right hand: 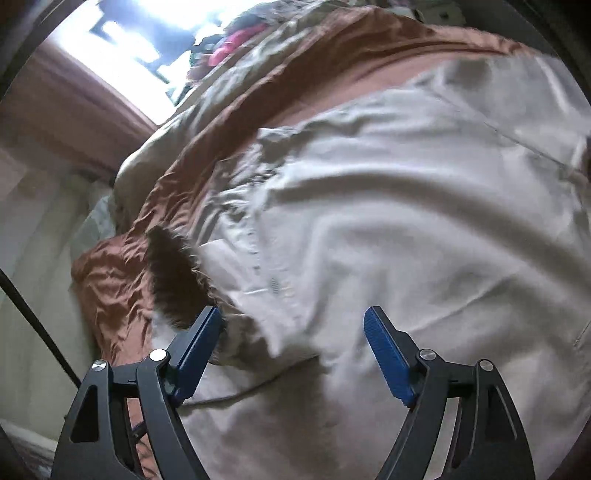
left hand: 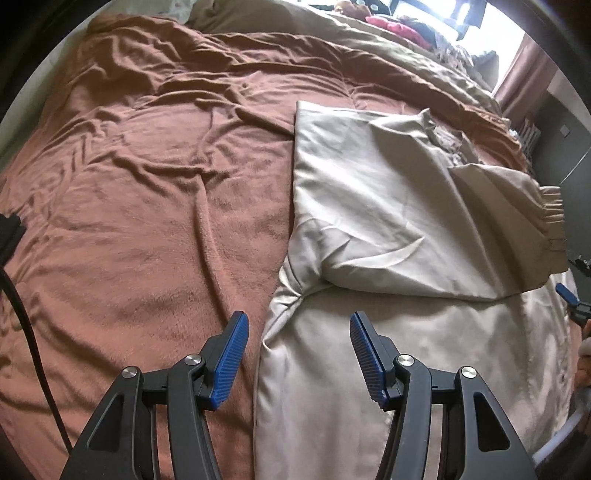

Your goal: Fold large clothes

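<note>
A large beige jacket (left hand: pixel 369 206) lies flat on the right part of a brown blanket (left hand: pixel 147 184) on a bed. One sleeve is folded across its body, and the elastic cuff (left hand: pixel 550 210) lies at the right. My left gripper (left hand: pixel 298 317) hangs open over the jacket's left edge with nothing between its pads. In the right wrist view the jacket (right hand: pixel 406 221) is blurred and its dark fur trim (right hand: pixel 173 266) lies by the left finger. My right gripper (right hand: pixel 293 310) is open just above the cloth, holding nothing. One blue fingertip (left hand: pixel 567 293) of it shows at the left wrist view's right edge.
A black cable (left hand: pixel 22 295) runs down the left side of the blanket. A tan duvet (left hand: pixel 388 55) is bunched at the far end, with a pile of coloured clothes (left hand: pixel 399 26) behind it below a bright window. A curtain (right hand: pixel 66 96) hangs beside the bed.
</note>
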The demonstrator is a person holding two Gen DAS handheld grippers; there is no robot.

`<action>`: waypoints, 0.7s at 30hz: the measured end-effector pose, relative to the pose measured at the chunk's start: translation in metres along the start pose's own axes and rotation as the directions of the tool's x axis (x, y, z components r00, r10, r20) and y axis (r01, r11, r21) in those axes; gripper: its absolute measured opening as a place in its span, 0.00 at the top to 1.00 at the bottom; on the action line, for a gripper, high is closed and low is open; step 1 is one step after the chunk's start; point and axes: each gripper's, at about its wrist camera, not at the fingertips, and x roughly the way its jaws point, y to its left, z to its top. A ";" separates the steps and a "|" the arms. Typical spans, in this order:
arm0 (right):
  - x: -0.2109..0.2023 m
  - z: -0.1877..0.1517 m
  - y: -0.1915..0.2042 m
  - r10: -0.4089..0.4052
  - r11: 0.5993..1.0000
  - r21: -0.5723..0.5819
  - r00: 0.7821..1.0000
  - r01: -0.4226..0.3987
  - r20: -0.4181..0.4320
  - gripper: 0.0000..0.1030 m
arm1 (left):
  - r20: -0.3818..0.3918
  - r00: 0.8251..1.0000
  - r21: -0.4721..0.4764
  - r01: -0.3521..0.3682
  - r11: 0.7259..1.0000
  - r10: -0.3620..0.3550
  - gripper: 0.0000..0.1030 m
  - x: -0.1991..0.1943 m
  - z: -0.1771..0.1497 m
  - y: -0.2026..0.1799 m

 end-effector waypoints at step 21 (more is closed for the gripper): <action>0.048 -0.083 0.159 -0.079 0.792 -0.609 0.983 -0.038 -0.163 0.23 | -0.022 0.999 -0.011 0.024 1.000 -0.025 0.51 0.020 0.001 0.006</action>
